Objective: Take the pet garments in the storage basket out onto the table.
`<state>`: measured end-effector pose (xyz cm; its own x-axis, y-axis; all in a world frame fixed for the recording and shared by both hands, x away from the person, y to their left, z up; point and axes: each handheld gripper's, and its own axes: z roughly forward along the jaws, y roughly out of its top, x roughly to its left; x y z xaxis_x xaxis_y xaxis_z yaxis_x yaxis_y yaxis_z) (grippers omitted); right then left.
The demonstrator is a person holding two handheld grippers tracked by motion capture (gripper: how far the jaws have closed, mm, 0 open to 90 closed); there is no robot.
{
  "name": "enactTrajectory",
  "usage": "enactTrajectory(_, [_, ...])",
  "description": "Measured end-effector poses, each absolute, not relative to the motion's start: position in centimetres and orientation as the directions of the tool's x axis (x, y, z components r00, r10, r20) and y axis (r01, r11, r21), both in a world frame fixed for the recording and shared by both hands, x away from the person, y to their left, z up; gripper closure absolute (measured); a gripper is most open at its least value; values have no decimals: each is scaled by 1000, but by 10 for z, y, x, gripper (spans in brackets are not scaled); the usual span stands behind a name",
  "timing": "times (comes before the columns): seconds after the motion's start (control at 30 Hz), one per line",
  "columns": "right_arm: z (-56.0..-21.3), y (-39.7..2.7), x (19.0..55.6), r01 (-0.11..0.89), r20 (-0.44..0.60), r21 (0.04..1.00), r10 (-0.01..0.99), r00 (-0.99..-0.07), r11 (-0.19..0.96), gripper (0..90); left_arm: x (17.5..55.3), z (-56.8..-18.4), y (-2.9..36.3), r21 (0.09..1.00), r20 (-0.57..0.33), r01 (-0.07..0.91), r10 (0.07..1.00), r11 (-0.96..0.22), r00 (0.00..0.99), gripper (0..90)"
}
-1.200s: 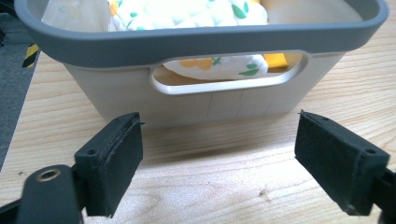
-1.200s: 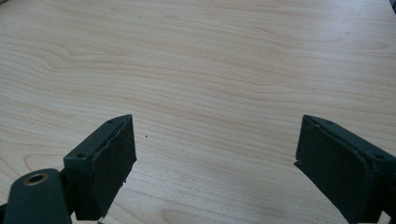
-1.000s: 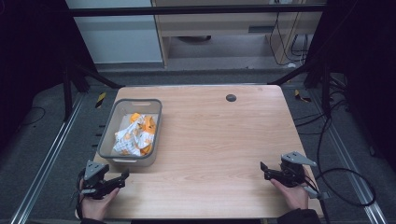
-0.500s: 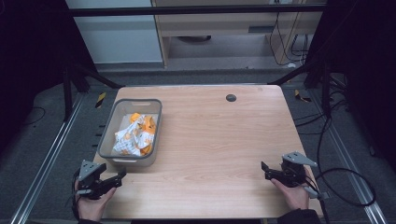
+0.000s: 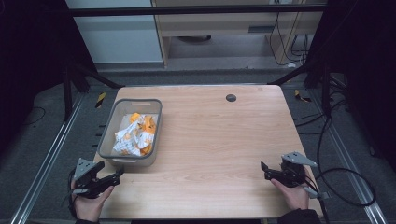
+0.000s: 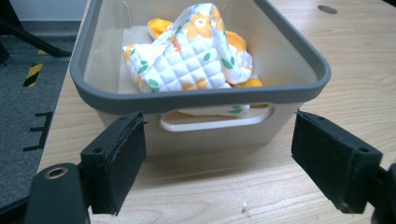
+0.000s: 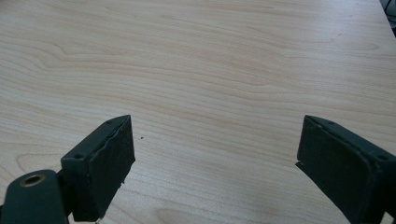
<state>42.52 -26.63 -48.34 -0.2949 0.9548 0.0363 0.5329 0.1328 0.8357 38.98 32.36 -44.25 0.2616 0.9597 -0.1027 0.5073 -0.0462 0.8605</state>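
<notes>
Crumpled quilted cloth [image 5: 134,136] in grey bin [image 5: 108,135]

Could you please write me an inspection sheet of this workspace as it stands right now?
Surface: light wooden table, with a small dark round spot near its far edge.
Job's things: grey bin at the table's left side, holding a crumpled quilted cloth, white and orange with a flower print.
Clutter: nothing seen.
Grippers: left gripper open, facing the bin's near handle wall; right gripper open over bare wood near the table's right front corner.
Cables: one trails from the right gripper onto the floor; more hang at the far right.
Surroundings: dark frame posts, metal floor rails, grey floor, pale cabinets behind.
</notes>
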Motion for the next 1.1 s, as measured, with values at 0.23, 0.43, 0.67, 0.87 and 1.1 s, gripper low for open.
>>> enactTrajectory(0.23, [-484, -266, 426, 534, 33, 834, 954, -298, 138, 109, 389, -434, 321, 870, -111, 491, 955, -39, 273, 171])
enactTrajectory(0.43, [-484, -266, 426, 532, 33, 835, 954, -298, 138, 109, 389, -425, 320, 876, -109, 481, 952, -44, 285, 170])
enactTrajectory(0.67, [-484, -265, 426, 532, 31, 836, 954, -298, 139, 109, 391, -416, 321, 880, -112, 473, 950, -41, 291, 169])
enactTrajectory(0.87, [-484, -266, 426, 530, 30, 837, 955, -295, 137, 108, 395, -406, 324, 888, -108, 458, 951, -38, 288, 173])
enactTrajectory(1.1, [-484, -266, 426, 531, 30, 836, 955, -294, 137, 105, 403, -392, 324, 897, -105, 440, 947, -42, 305, 173])
